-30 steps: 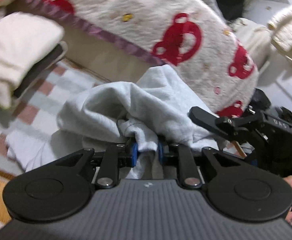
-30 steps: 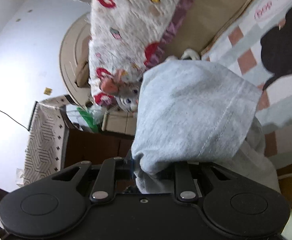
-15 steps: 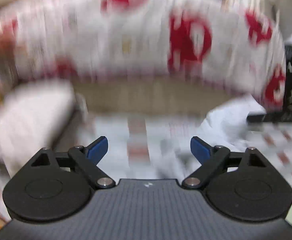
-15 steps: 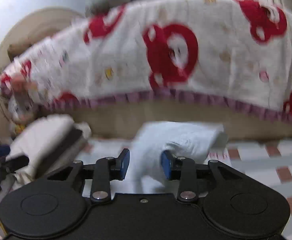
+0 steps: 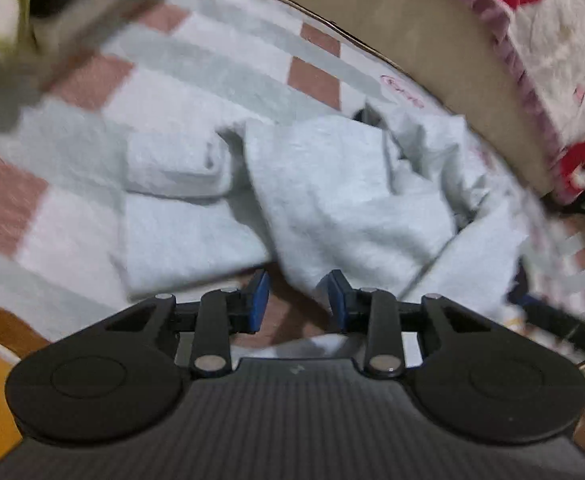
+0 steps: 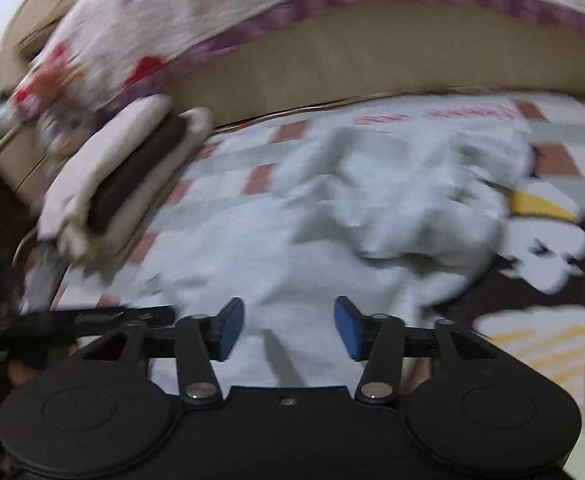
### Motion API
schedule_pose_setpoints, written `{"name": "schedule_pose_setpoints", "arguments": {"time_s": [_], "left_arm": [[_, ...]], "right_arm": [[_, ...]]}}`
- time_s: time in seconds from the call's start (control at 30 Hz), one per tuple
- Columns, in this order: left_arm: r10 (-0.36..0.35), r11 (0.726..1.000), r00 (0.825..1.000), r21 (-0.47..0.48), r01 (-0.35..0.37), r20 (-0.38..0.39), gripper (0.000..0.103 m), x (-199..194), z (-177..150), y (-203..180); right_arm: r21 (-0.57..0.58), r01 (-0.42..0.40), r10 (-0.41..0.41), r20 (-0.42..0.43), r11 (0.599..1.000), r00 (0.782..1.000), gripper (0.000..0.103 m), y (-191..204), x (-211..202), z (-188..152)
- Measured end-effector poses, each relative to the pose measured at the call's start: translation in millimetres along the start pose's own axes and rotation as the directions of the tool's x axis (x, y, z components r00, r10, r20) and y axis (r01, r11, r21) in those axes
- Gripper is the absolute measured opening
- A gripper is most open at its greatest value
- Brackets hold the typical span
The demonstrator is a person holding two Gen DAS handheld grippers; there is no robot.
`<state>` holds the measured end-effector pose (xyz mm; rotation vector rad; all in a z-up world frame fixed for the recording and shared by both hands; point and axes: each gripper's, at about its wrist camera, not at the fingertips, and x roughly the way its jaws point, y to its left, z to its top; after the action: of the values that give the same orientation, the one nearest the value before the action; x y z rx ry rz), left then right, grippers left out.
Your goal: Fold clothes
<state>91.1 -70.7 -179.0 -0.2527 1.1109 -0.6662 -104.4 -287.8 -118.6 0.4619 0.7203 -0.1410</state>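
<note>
Left wrist view: my left gripper [image 5: 295, 295], blue pads [image 5: 258, 295] parted a moderate way, nothing between them; a low corner of the pale grey garment [image 5: 344, 204] hangs just ahead of the right-hand pad, and I cannot tell whether it touches. The garment lies rumpled on the checked blanket [image 5: 196, 52], which has grey, white and dusty pink squares; one part is rolled at the left, a flatter panel sits below that roll, and a crumpled mass runs toward the right. Beyond it, a tan bed edge [image 5: 444, 36], and over that a white fleece cover [image 5: 552, 12] with red prints and a purple border. Top left, a blurred cream and dark bundle, too smeared to name. Right wrist view: my right gripper [image 6: 288, 328], pads [image 6: 228, 328] set wide apart, empty, hovering over the near edge of the same garment [image 6: 372, 208], which spreads across the middle of the blanket [image 6: 252, 160]. Left of it, a stack of folded cream cloth [image 6: 112, 168] with a dark layer between, lying tilted by the bed edge [image 6: 332, 68]. At right, a black, white and yellow printed figure [image 6: 548, 248] on the blanket. At far left, part of my other gripper. Both views are blurred.
</note>
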Motion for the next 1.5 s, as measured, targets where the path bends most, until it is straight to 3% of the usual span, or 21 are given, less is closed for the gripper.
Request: {"name": "schedule_pose_setpoints", "arguments": {"time_s": [0.1, 0.17, 0.23, 0.33, 0.5, 0.63, 0.8, 0.87, 1.0, 1.03, 1.07, 1.1, 1.13, 1.17, 1.2, 1.23, 1.3, 1.37, 1.4, 1.5], "left_arm": [[-0.032, 0.999, 0.999, 0.009, 0.032, -0.010, 0.038, 4.7, 0.1, -4.8], [-0.065, 0.998, 0.997, 0.024, 0.066, -0.051, 0.048, 10.1, -1.2, -8.2], [-0.107, 0.993, 0.989, 0.037, 0.111, -0.101, 0.046, 15.9, -2.4, -11.2], [-0.167, 0.983, 0.970, 0.051, 0.179, -0.177, 0.045, 24.5, -4.1, -15.6], [-0.266, 0.963, 0.941, -0.019, 0.268, -0.210, 0.045, 17.3, -4.0, -9.8], [-0.319, 0.948, 0.918, -0.080, 0.308, -0.237, 0.062, 19.1, -5.9, -8.7], [-0.376, 0.926, 0.886, -0.129, 0.354, -0.271, 0.057, 23.1, -10.6, -14.8], [-0.399, 0.917, 0.872, -0.149, 0.371, -0.284, 0.046, 24.7, -12.5, -17.2], [-0.443, 0.896, 0.844, -0.186, 0.404, -0.302, 0.041, 26.6, -15.6, -21.3], [-0.452, 0.891, 0.842, -0.186, 0.413, -0.294, 0.041, 24.8, -15.2, -21.1], [-0.460, 0.887, 0.842, -0.188, 0.422, -0.282, 0.041, 22.6, -14.6, -20.5], [-0.462, 0.885, 0.846, -0.186, 0.426, -0.264, 0.041, 20.1, -13.8, -20.1], [-0.457, 0.888, 0.855, -0.178, 0.424, -0.243, 0.041, 18.1, -12.8, -20.4], [-0.440, 0.897, 0.873, -0.159, 0.413, -0.209, 0.042, 13.6, -11.1, -20.9], [-0.393, 0.918, 0.906, -0.121, 0.377, -0.156, 0.043, 6.1, -9.1, -22.2], [-0.328, 0.944, 0.940, -0.078, 0.321, -0.096, 0.048, -1.5, -7.4, -24.3], [-0.186, 0.981, 0.983, 0.064, 0.185, 0.007, 0.050, -15.8, -5.3, -34.9], [-0.098, 0.978, 0.993, 0.193, 0.084, 0.064, 0.052, -25.2, -6.9, -47.8], [-0.093, 0.971, 0.994, 0.229, 0.077, 0.062, 0.055, -26.7, -8.8, -52.5], [-0.146, 0.961, 0.989, 0.233, 0.145, -0.015, 0.060, -21.3, -15.2, -57.8]], "right_arm": [[-0.049, -0.030, 0.028, -0.051, 0.998, 0.998, 0.065, 18.9, 14.6, -6.4], [-0.092, -0.024, 0.016, -0.084, 0.995, 0.996, 0.066, 28.5, 24.8, -12.0], [-0.156, -0.004, -0.012, -0.103, 0.988, 0.995, 0.067, 38.0, 31.5, -19.0], [-0.214, 0.000, -0.023, -0.105, 0.977, 0.994, 0.068, 44.8, 31.7, -22.8], [-0.215, 0.000, -0.022, -0.098, 0.977, 0.995, 0.068, 36.8, 20.3, -21.6], [-0.286, -0.038, 0.000, -0.132, 0.957, 0.991, 0.068, 47.2, 14.8, -29.5], [-0.372, 0.003, -0.045, -0.105, 0.928, 0.994, 0.068, 70.3, 11.6, -47.1], [-0.406, 0.021, -0.064, -0.092, 0.914, 0.994, 0.066, 79.7, 10.4, -54.2], [-0.470, 0.059, -0.100, -0.064, 0.881, 0.993, 0.066, 98.4, 8.0, -68.5], [-0.461, 0.077, -0.111, -0.046, 0.884, 0.993, 0.063, 96.8, 7.0, -66.7], [-0.421, 0.084, -0.106, -0.029, 0.903, 0.994, 0.047, 90.4, 4.5, -61.7], [-0.383, 0.083, -0.099, -0.022, 0.920, 0.995, 0.035, 83.9, 2.1, -56.7], [-0.346, 0.082, -0.093, -0.017, 0.935, 0.996, 0.010, 77.5, -0.2, -51.8], [-0.325, 0.102, -0.107, 0.003, 0.940, 0.994, 0.006, 72.1, -3.4, -48.1], [-0.308, 0.128, -0.126, 0.027, 0.943, 0.992, 0.005, 66.9, -6.8, -44.6], [-0.301, 0.167, -0.159, 0.054, 0.939, 0.986, 0.005, 63.0, -9.5, -40.9], [-0.290, 0.280, -0.254, 0.122, 0.915, 0.959, 0.005, 54.2, -18.8, -32.6], [-0.223, 0.351, -0.322, 0.158, 0.909, 0.934, 0.005, 38.9, -29.4, -21.0], [-0.198, 0.378, -0.350, 0.166, 0.904, 0.922, 0.005, 28.8, -35.5, -14.7], [-0.140, 0.445, -0.418, 0.185, 0.885, 0.889, 0.005, -3.4, -55.1, 5.1]]}}
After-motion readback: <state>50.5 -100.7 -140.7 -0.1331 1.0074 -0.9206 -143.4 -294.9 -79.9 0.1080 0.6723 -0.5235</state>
